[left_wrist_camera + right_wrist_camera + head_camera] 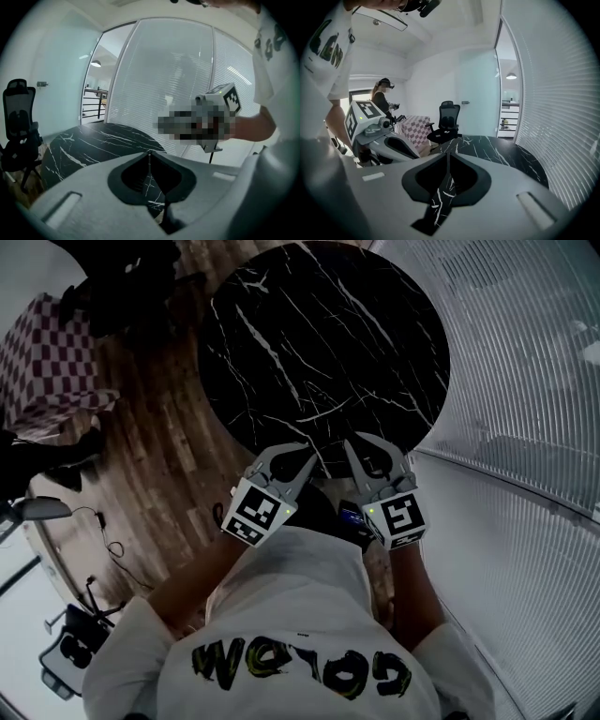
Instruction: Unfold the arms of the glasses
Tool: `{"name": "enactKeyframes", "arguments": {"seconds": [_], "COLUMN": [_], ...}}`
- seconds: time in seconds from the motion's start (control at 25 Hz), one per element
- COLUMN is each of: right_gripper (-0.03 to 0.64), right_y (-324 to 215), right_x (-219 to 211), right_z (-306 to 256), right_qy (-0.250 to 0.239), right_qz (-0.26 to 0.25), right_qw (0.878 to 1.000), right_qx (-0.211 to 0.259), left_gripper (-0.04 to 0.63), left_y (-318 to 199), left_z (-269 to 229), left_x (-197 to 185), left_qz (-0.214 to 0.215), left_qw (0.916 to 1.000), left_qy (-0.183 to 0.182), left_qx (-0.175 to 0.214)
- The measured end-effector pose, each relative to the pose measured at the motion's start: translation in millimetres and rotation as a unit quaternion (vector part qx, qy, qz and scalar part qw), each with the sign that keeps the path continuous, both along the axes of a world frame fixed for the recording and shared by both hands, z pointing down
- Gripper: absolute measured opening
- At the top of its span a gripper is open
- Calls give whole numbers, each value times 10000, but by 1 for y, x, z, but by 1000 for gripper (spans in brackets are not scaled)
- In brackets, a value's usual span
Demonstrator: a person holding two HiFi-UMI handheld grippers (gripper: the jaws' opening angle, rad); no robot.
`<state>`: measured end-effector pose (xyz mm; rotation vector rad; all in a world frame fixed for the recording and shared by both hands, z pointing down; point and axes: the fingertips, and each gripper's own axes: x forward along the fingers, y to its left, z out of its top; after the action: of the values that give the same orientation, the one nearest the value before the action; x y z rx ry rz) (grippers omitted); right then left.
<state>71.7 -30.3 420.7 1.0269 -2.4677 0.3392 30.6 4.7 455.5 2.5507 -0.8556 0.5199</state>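
- Over the near edge of the round black table (319, 334), the left gripper (305, 454) and the right gripper (354, 442) hang side by side, near each other but apart.
- Both point away from the person and somewhat downward, towards the middle of the tabletop, with their tips angled a little towards each other.
- Left gripper: in its own view the jaw tips meet, leaving only a hairline between them. The opening behind the tips shows only the white-veined marble of the table, so it is clenched on nothing.
- Right gripper: its own view shows the same, with the tips drawn together and only the tabletop seen through the gap, so it grasps nothing either.
- Each gripper carries its marker cube at the rear, close to the person's white shirt (300, 615).
- Glasses: none of the views shows them, so I cannot tell where they lie.
- The table stands on a wood floor (159, 446).
- Past the table's right edge runs a wall of white blinds (525, 381).
- Beyond the table's left edge stands a box with a red-and-white check (47, 362).
- The right gripper view shows a black office chair (447, 122) at the table's far edge.
- That view also shows a second person (383, 98) standing well back, by the checked box.
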Motion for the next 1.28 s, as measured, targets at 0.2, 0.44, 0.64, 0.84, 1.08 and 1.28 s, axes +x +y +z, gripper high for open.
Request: {"name": "enactKeyframes", "arguments": {"seconds": [0.2, 0.44, 0.64, 0.84, 1.08, 1.28], "right_gripper": [31, 39, 44, 46, 52, 54], "right_y": [-6, -10, -18, -26, -36, -42], "right_x": [-3, -7, -5, -1, 4, 8], "right_z": [31, 65, 92, 123, 154, 179], "right_qy": [274, 624, 828, 979, 1185, 1363], "right_qz": [-225, -470, -493, -446, -472, -507], "right_qw": [9992, 9963, 9941, 9916, 9882, 9849], "right_qx": [-167, -362, -507, -716, -844, -938], "left_gripper": [29, 35, 43, 43, 46, 63], "left_y": [-3, -5, -8, -12, -19, -24], "left_z": [27, 55, 77, 98, 129, 159], "left_x": [1, 3, 8, 11, 14, 18], "left_qz": [-26, 60, 155, 142, 75, -20], "left_qw": [9997, 9988, 9977, 9966, 9952, 9928], "left_qy": [-79, -168, -191, -244, -419, -460], "left_qx": [-222, -456, -631, -771, -876, -1104]}}
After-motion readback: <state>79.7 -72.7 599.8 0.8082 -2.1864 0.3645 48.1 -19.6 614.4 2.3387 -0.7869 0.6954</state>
